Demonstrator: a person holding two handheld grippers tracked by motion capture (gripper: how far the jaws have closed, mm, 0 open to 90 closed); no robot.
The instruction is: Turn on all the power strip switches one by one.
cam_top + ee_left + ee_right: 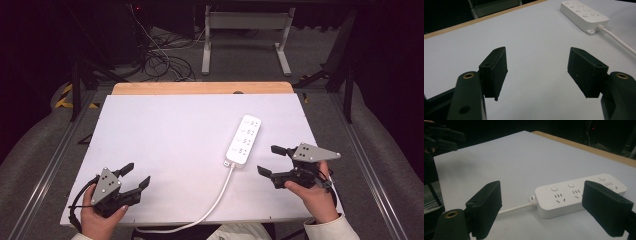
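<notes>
Left claw (134, 179) gapes empty at the near-left corner. The white plastic power strip (244, 140) with 3 sockets lies flat right of centre, its cord (215, 202) trailing off the near edge: rigid, light, smooth, probably best pinched across its narrow sides. Right claw (269, 160) gapes empty just beside it. Matte white counter (165, 135); dark room behind, loose floor cables (160, 62).

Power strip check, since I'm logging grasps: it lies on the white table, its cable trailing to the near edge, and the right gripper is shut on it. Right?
Not quite. The right gripper is open, beside the power strip and not touching it, as the high view shows. The rest holds: white table, cable.
</notes>
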